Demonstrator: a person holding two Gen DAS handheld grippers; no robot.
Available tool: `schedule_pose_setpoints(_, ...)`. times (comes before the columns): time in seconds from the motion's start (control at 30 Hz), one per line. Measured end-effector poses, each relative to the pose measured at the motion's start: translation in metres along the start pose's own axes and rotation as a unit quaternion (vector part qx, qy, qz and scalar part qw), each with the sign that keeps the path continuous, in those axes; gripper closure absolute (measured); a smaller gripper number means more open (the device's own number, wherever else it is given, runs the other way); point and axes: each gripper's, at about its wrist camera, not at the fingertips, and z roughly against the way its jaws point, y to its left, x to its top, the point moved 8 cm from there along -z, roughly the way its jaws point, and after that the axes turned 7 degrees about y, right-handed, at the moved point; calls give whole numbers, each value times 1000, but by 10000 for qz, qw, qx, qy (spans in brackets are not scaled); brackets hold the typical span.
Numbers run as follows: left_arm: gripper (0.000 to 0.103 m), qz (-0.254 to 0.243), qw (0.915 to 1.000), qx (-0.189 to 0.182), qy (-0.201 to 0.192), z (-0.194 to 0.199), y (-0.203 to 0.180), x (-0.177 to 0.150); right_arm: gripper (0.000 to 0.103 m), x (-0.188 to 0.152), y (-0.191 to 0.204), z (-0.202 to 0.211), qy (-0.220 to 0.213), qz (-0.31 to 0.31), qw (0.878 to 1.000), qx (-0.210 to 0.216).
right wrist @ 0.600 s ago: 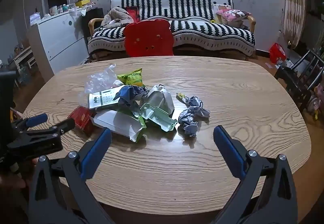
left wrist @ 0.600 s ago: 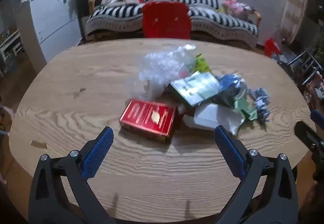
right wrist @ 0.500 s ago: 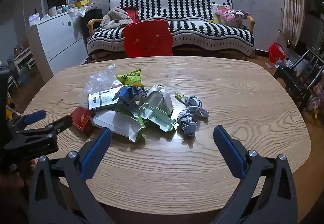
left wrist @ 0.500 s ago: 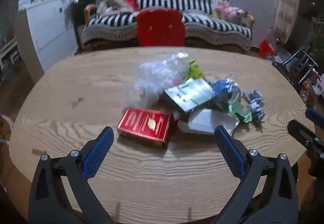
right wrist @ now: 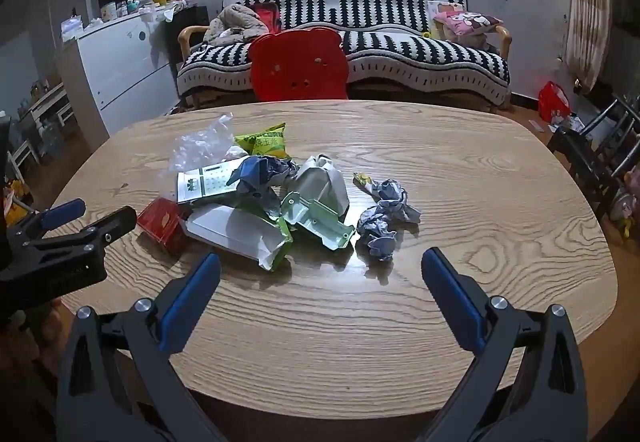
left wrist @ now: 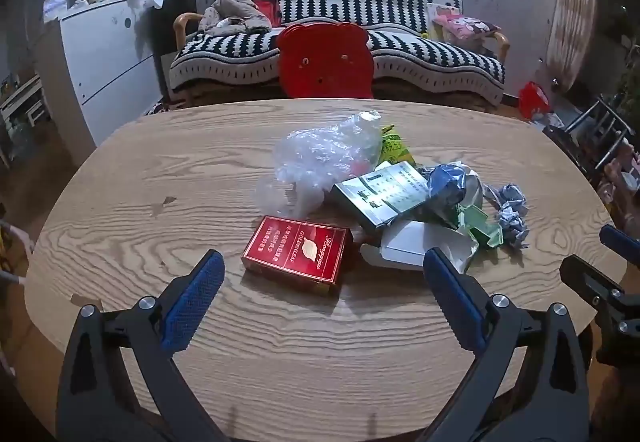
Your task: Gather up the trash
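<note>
A pile of trash lies on the oval wooden table (left wrist: 168, 170). A red cigarette box (left wrist: 298, 253) lies nearest my left gripper (left wrist: 320, 278), which is open and empty just in front of it. Behind are a clear plastic bag (left wrist: 326, 158), a green snack packet (right wrist: 266, 140), a white-green carton (left wrist: 390, 190), a white torn box (right wrist: 236, 232) and a green plastic tray (right wrist: 318, 222). Crumpled grey-blue paper (right wrist: 386, 216) lies right of the pile. My right gripper (right wrist: 320, 278) is open and empty, short of the tray and paper.
A red bear-shaped chair back (left wrist: 325, 60) stands at the table's far edge. Behind it is a black-and-white striped sofa (right wrist: 360, 26). A white cabinet (left wrist: 104, 54) stands at the left. Metal chair frames (right wrist: 600, 146) stand at the right.
The left gripper has tilted up and drawn slightly back, so the pile sits lower in its view. The right gripper has barely moved. Both stay open.
</note>
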Motion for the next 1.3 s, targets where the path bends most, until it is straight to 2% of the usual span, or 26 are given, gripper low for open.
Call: schedule_pose_setpoints(1.3, 6, -61, 10000, 35, 62, -6, -6, -1, 6, -1, 0, -2, 44, -33, 10000, 71)
